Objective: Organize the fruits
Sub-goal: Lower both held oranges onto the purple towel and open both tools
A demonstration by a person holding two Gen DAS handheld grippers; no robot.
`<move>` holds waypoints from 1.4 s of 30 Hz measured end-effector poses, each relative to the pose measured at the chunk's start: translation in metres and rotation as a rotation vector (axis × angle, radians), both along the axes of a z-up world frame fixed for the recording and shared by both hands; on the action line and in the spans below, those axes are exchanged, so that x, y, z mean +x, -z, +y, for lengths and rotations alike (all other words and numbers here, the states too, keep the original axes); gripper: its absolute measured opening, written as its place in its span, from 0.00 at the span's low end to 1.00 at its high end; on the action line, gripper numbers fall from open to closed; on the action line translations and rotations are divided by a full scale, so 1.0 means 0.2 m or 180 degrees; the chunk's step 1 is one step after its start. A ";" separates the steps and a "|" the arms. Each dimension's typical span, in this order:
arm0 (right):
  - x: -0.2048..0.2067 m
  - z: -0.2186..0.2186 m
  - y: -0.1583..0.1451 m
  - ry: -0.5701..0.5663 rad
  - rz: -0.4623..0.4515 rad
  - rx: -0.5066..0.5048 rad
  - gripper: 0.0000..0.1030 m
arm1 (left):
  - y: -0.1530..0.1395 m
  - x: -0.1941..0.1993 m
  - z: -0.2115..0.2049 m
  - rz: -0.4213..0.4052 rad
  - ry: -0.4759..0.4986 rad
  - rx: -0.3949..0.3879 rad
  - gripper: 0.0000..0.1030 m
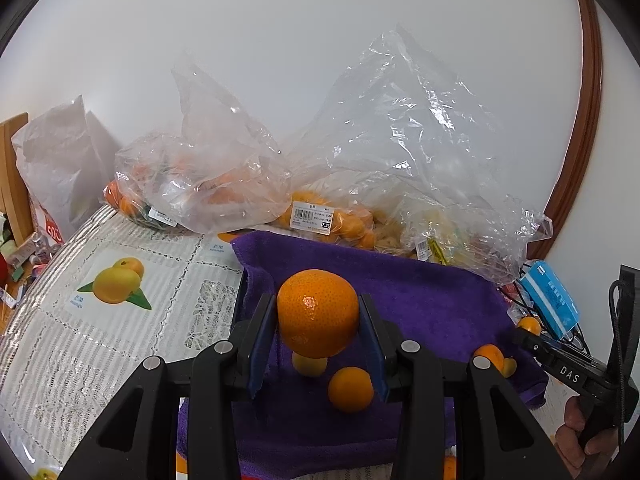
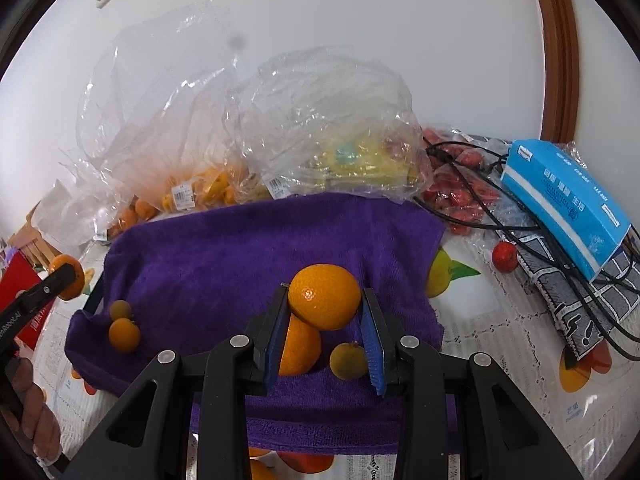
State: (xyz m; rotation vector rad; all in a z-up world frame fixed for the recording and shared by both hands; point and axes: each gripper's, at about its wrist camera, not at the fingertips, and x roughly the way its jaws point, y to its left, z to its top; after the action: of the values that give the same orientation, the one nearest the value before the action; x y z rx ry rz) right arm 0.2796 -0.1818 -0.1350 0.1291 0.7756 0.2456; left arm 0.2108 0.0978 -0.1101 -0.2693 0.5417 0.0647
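My left gripper (image 1: 318,312) is shut on an orange (image 1: 318,312) and holds it above a purple towel (image 1: 420,300). Below it on the towel lie a small orange (image 1: 351,389) and a yellowish small fruit (image 1: 309,365). My right gripper (image 2: 325,300) is shut on another orange (image 2: 325,296) above the same towel (image 2: 240,248). Under it lie a larger orange (image 2: 300,348) and a greenish-yellow small fruit (image 2: 348,360). Two small fruits (image 2: 124,332) lie at the towel's left end. The left gripper with its orange (image 2: 68,272) shows at the left edge.
Clear plastic bags of oranges (image 1: 208,184) and other fruit (image 1: 400,168) stand behind the towel against the wall. A blue box (image 2: 568,204), black cables (image 2: 500,216), a bag of red fruit (image 2: 456,192) and a loose red fruit (image 2: 505,256) lie at the right.
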 end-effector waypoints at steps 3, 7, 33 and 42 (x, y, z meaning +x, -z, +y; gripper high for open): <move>0.01 0.00 0.02 0.0011 0.0044 0.0000 0.34 | 0.01 0.00 0.00 0.0026 0.0010 -0.0025 0.38; 0.02 -0.01 0.04 0.0043 0.0112 0.0007 0.34 | 0.01 0.00 0.00 0.0019 0.0004 -0.0007 0.38; 0.03 0.04 0.07 -0.0006 0.0187 -0.0280 0.35 | 0.12 0.08 -0.03 0.0492 0.0024 0.0009 0.38; 0.01 0.01 0.03 0.0017 0.0153 -0.0170 0.35 | 0.11 0.07 -0.04 0.0464 0.0022 0.0078 0.37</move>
State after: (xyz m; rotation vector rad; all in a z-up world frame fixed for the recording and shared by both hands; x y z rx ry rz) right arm 0.2824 -0.1791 -0.1412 0.0871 0.8288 0.2171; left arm 0.2257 0.0907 -0.1315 -0.2399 0.6862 0.0848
